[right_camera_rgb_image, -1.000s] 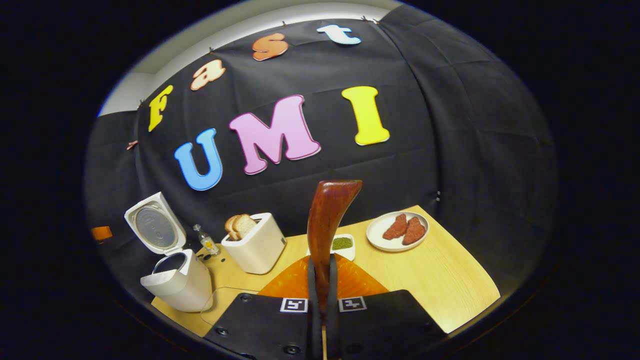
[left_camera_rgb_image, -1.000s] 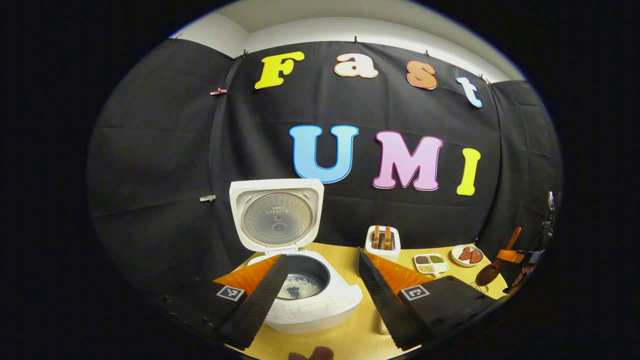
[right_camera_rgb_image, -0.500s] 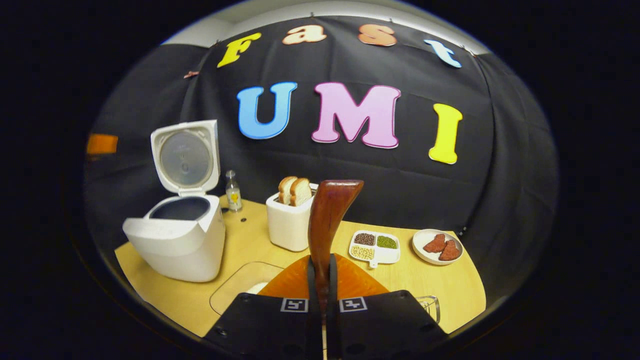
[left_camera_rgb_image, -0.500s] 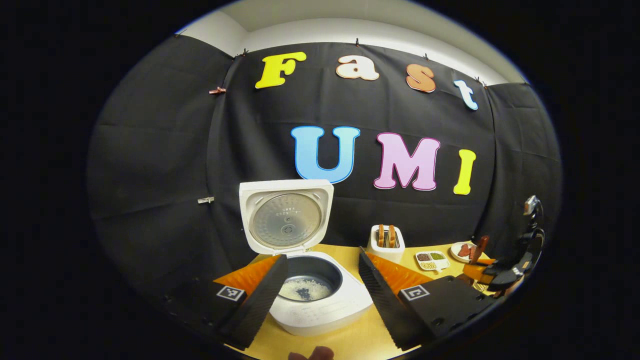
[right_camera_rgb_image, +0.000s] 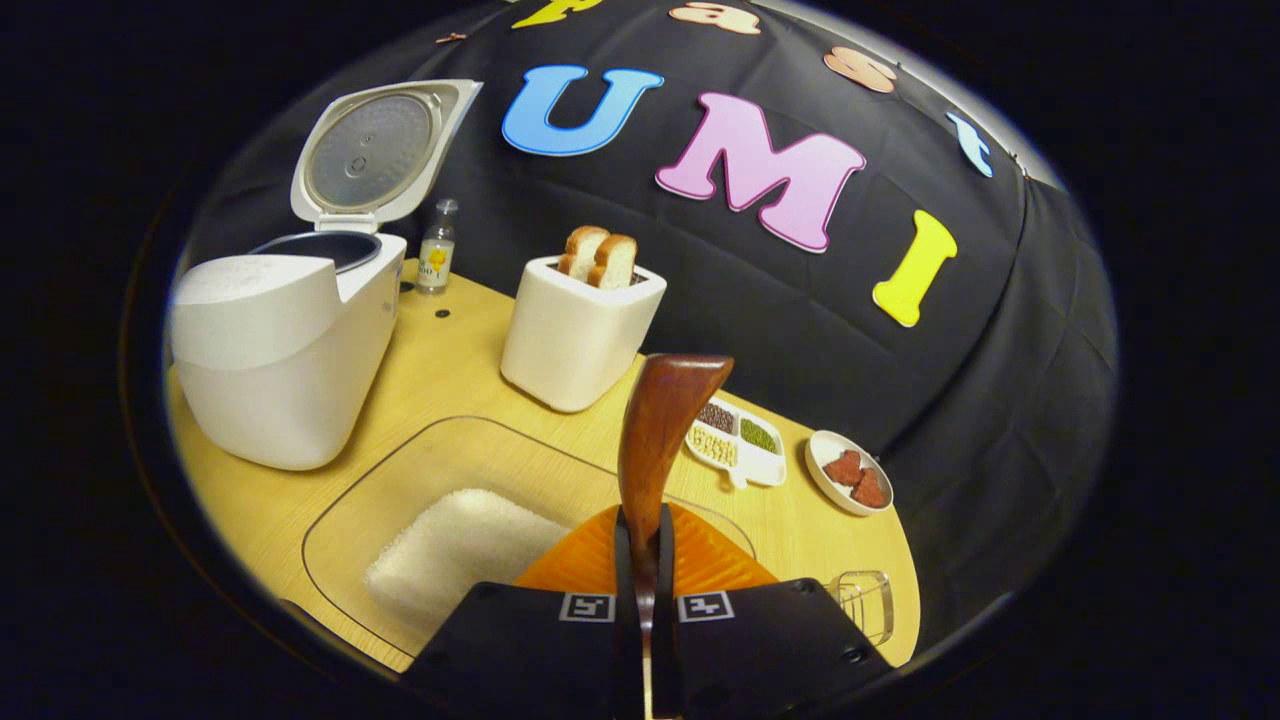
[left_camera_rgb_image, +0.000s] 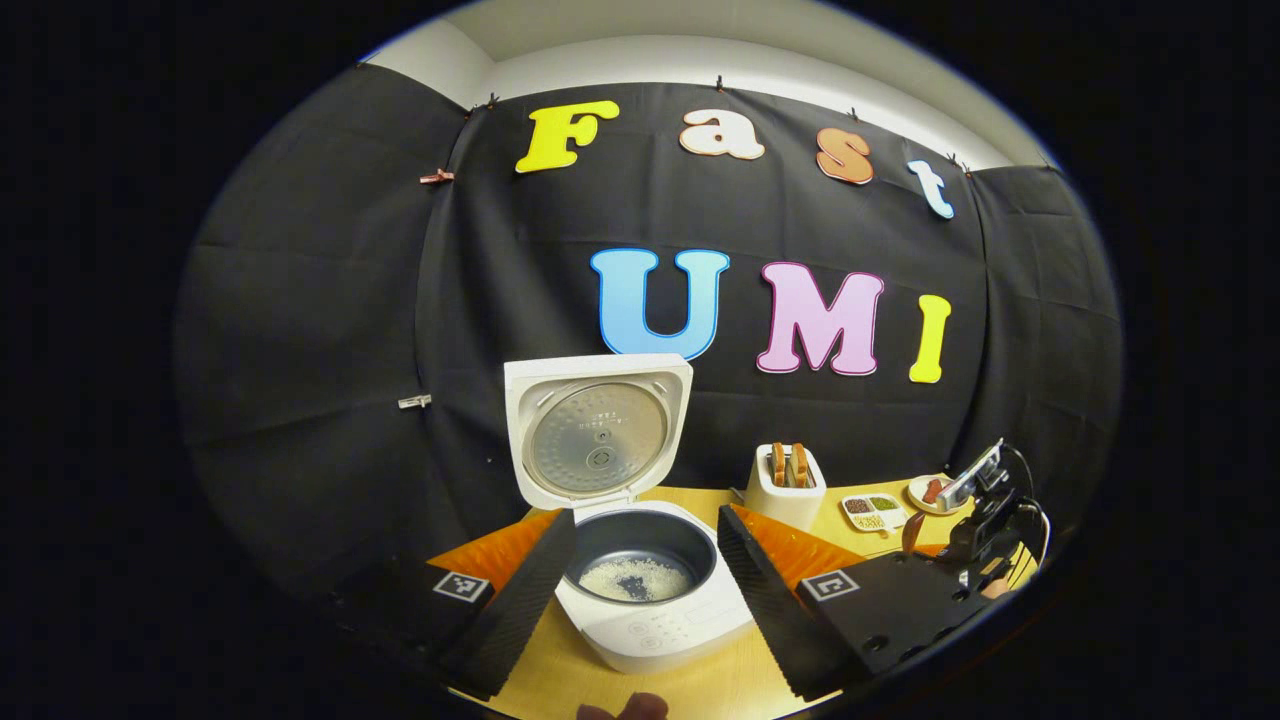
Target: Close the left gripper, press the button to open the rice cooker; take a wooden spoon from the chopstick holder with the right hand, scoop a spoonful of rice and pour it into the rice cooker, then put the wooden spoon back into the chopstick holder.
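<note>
Holding the spoon (right_camera_rgb_image: 655, 440) in your right gripper (right_camera_rgb_image: 640, 560), you have both fingers pressed tight on its handle, which rises upright between them. Below and left of that gripper sits a clear tray (right_camera_rgb_image: 340, 500) with a heap of rice (right_camera_rgb_image: 455, 545). The clear holder (right_camera_rgb_image: 865, 605) stands at the table's near edge, to the gripper's right. The cooker (right_camera_rgb_image: 275, 350) stands at the far left of the table (right_camera_rgb_image: 470, 370), lid (right_camera_rgb_image: 375, 150) raised. Past it are a small bottle (right_camera_rgb_image: 435, 250), a toaster (right_camera_rgb_image: 580, 330) with bread, a divided dish (right_camera_rgb_image: 735, 435) and a plate (right_camera_rgb_image: 850, 470).

Your left gripper (left_camera_rgb_image: 640, 580) hangs in front of the cooker (left_camera_rgb_image: 650, 590) with its fingers wide apart, gripping nothing. Rice (left_camera_rgb_image: 635, 578) lies in the pot.
</note>
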`<state>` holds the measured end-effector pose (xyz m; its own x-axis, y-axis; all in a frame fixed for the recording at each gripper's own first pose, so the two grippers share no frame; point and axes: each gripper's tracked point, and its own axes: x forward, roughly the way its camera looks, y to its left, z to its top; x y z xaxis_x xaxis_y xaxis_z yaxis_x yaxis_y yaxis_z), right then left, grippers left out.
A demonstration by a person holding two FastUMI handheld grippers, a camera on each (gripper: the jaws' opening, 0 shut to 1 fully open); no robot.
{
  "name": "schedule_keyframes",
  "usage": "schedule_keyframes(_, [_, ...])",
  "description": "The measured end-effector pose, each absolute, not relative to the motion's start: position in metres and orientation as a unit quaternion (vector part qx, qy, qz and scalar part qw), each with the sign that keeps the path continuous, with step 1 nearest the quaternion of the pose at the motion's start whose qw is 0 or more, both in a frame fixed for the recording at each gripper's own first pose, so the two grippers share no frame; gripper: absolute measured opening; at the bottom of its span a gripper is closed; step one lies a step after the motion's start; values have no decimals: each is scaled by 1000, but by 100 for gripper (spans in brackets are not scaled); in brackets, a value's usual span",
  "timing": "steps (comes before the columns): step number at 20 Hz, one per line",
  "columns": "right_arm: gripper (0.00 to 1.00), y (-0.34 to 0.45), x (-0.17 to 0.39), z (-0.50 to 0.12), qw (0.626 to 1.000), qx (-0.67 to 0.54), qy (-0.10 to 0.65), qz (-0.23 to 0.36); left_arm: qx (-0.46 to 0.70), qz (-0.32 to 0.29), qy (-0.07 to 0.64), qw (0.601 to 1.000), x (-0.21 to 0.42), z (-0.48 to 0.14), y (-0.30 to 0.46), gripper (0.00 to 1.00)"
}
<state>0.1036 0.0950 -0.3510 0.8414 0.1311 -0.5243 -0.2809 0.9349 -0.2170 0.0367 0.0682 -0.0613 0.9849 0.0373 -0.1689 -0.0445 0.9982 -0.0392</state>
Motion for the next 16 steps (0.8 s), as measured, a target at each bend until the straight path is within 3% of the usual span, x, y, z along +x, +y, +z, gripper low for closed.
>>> schedule_keyframes(3, [8,104,92,-360,946,-75,307,77,-22,16,86,996,36,-64,77,97])
schedule_keyframes(7, [8,118,88,-360,931,126,342,29,-34,15,85,996,35,-65,86,97])
schedule_keyframes(11, [8,100,85,-364,890,291,350,-13,-51,18,89,995,32,-70,93,98])
schedule_keyframes(16, [8,64,84,-348,856,415,307,-27,-51,18,88,995,31,-68,96,95])
